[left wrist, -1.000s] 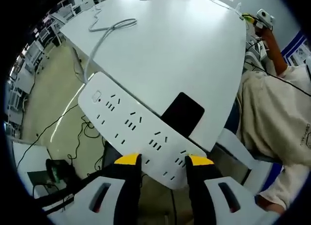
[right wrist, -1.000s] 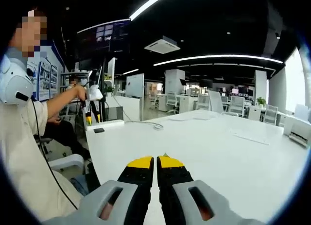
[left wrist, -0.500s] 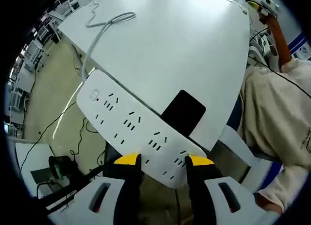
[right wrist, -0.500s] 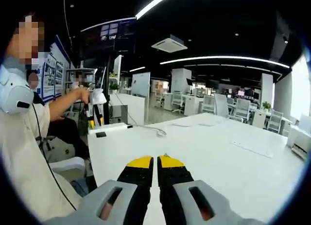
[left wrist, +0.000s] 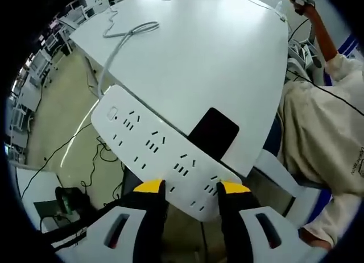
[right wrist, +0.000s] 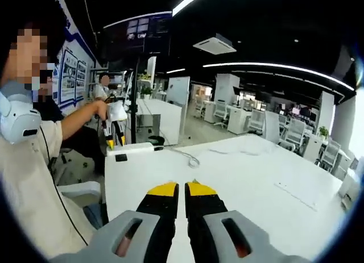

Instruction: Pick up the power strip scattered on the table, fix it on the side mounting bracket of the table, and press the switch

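A long white power strip (left wrist: 149, 145) with several sockets is held by its near end in my left gripper (left wrist: 186, 188), which is shut on it. The strip lies along the edge of the white table (left wrist: 216, 58), just past a black mounting bracket (left wrist: 214, 132) at that edge. Its white cable (left wrist: 122, 38) loops back over the table top. My right gripper (right wrist: 182, 189) hovers shut over the table with nothing in it. In the right gripper view the left gripper (right wrist: 114, 116), the power strip (right wrist: 133, 149) and the bracket (right wrist: 120, 157) sit at the table's far end.
A person in a cream sleeve (left wrist: 318, 132) stands beside the table end. Below the table edge is the floor with dark cables (left wrist: 96, 155). A flat sheet (right wrist: 296, 193) lies on the table to the right. Desks and chairs fill the room behind.
The right gripper's camera has tilted, so the room has shifted in its view. The left gripper still holds the power strip by the bracket, with only slight wobble.
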